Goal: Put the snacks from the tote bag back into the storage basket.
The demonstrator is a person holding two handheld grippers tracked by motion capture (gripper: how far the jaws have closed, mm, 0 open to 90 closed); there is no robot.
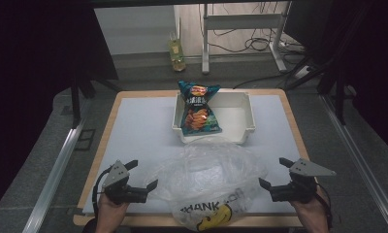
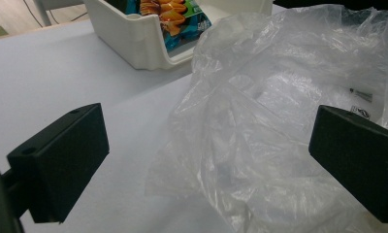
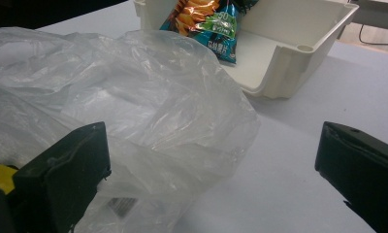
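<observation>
From above, my left gripper (image 1: 144, 174) and right gripper (image 1: 271, 171) gape wide on either side of the crumpled plastic bag (image 1: 209, 177) near the table's front edge. Along my left jaws, the bag (image 2: 279, 121) lies before the white bin (image 2: 134, 36). Along my right, the chip packet (image 3: 206, 19) lies in the bin.

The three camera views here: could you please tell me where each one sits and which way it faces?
High view: above the person's side, looking forward and down; both hands, left gripper and right gripper show.
Left gripper view: rides that gripper, facing the plastic bag; its black jaws show, spread.
Right gripper view: likewise, jaws spread.
All share the bag, white bin and chip packet.
</observation>
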